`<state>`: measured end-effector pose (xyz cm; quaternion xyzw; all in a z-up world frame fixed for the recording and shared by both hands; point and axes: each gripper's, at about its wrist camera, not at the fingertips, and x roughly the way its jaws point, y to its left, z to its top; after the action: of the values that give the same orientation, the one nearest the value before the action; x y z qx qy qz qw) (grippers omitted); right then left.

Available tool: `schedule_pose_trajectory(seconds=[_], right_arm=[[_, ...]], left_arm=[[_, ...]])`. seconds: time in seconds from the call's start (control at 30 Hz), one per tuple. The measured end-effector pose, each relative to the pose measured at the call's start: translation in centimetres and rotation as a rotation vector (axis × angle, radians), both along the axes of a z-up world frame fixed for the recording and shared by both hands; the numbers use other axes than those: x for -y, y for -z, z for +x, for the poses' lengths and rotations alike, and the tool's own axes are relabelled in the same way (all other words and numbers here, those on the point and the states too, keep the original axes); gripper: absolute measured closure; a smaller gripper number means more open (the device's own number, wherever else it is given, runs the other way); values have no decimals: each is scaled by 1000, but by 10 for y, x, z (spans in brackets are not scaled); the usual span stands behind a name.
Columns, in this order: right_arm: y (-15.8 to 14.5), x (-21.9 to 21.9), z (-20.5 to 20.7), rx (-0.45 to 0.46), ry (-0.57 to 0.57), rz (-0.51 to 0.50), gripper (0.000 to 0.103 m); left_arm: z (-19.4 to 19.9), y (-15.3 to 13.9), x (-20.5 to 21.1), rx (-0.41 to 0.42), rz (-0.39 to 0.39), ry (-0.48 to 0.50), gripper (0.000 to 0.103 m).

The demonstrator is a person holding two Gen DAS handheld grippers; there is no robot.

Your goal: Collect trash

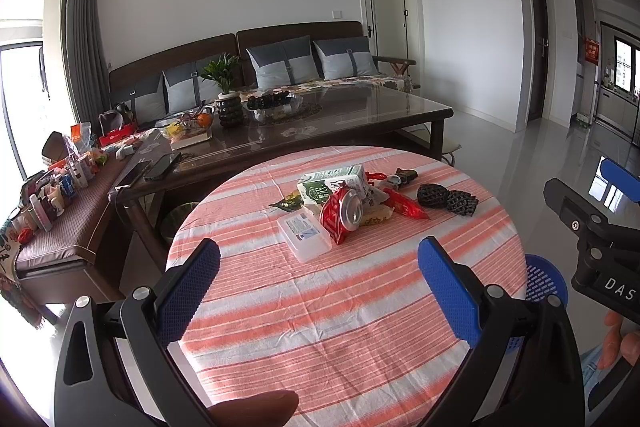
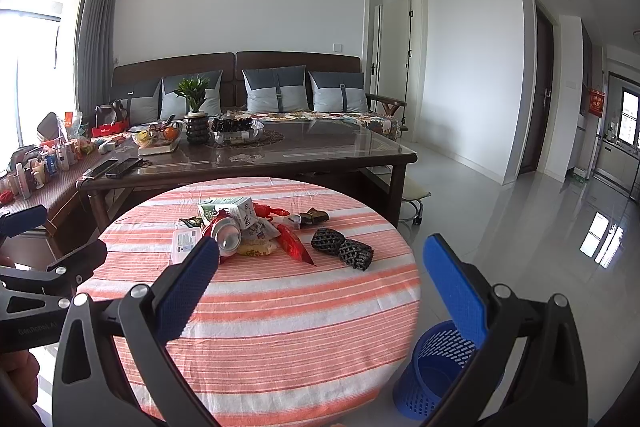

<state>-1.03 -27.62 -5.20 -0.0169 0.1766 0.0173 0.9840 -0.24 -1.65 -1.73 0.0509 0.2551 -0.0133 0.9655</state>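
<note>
Reading "DAS": right tool (image 1: 612, 187) body lettering

My left gripper (image 1: 319, 273) has its two blue fingers (image 1: 188, 291) spread wide apart, with nothing between them. My right gripper (image 2: 320, 281) is spread wide too, and it holds nothing. The two are side by side, both pointing forward. In the left view I can see the right gripper at the right edge, with a few fingers of my right hand (image 1: 618, 341) under it.
</note>
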Motion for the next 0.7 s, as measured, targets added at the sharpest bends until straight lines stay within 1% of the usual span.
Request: schedule_pose_trajectory(seconds=[0.7], right_arm=[[3, 2, 1, -2, 2, 3, 5]], left_arm=[[0, 1, 1, -1, 2, -1, 5]])
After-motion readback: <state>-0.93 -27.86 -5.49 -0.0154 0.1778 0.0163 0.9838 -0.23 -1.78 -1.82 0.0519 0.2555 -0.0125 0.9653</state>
